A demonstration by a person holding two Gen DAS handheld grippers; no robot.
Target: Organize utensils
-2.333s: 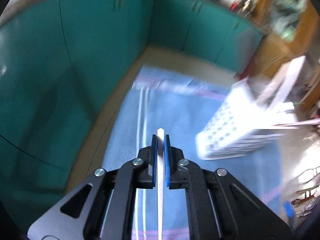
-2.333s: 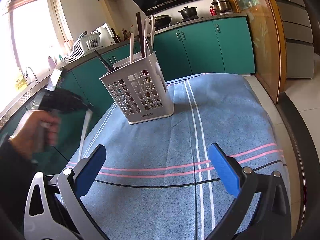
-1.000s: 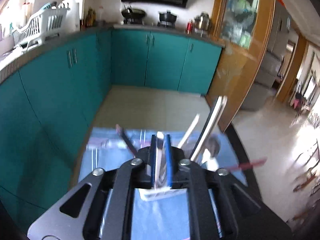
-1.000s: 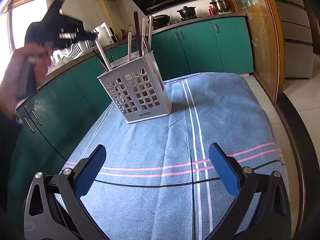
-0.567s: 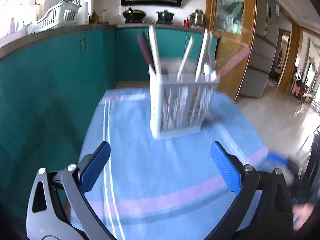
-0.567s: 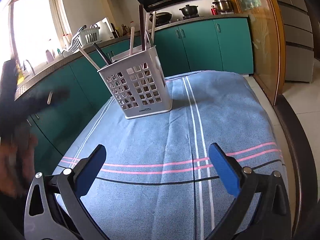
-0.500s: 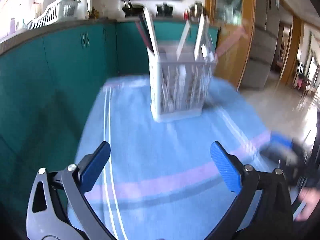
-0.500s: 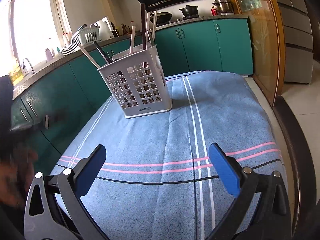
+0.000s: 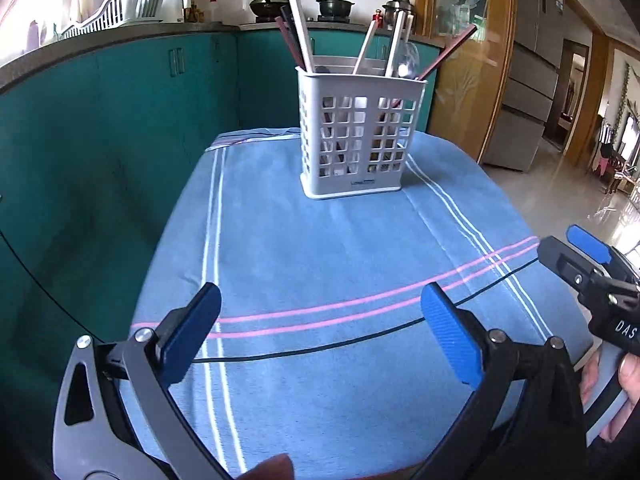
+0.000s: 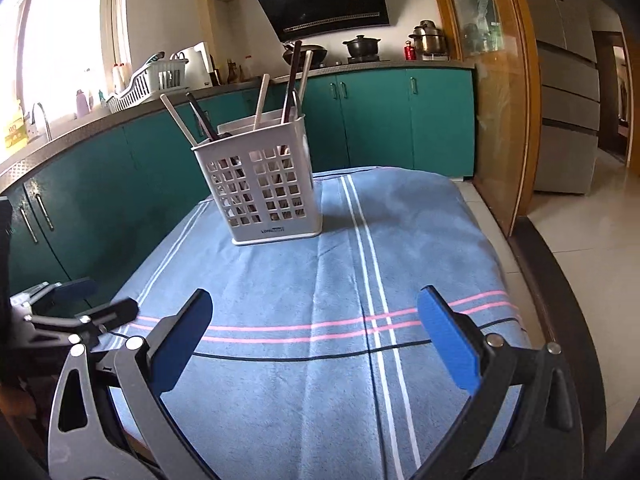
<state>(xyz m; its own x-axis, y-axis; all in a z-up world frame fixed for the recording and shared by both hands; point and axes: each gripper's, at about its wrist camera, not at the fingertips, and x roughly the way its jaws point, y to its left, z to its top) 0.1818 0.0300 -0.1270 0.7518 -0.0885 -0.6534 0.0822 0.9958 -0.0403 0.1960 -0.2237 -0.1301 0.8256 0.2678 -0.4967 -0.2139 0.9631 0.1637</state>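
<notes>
A white perforated utensil holder (image 9: 358,136) stands upright at the far end of a blue striped cloth (image 9: 320,264); it also shows in the right wrist view (image 10: 264,192). Several utensils (image 9: 298,32) stick up from it: white handles, dark chopsticks and a metal spoon. My left gripper (image 9: 320,332) is open and empty above the near end of the cloth. My right gripper (image 10: 314,336) is open and empty, to the right of the left one. No loose utensils lie on the cloth.
Teal cabinets (image 9: 100,128) run along the left and back. A dish rack (image 10: 150,82) and pots (image 10: 360,46) sit on the counter. A wooden glass door (image 10: 492,92) and tiled floor (image 10: 580,240) lie right of the table.
My left gripper carried a white utensil over the holder, opened and let it go into the holder, then drew back to the near end of the cloth. The right gripper stayed put.
</notes>
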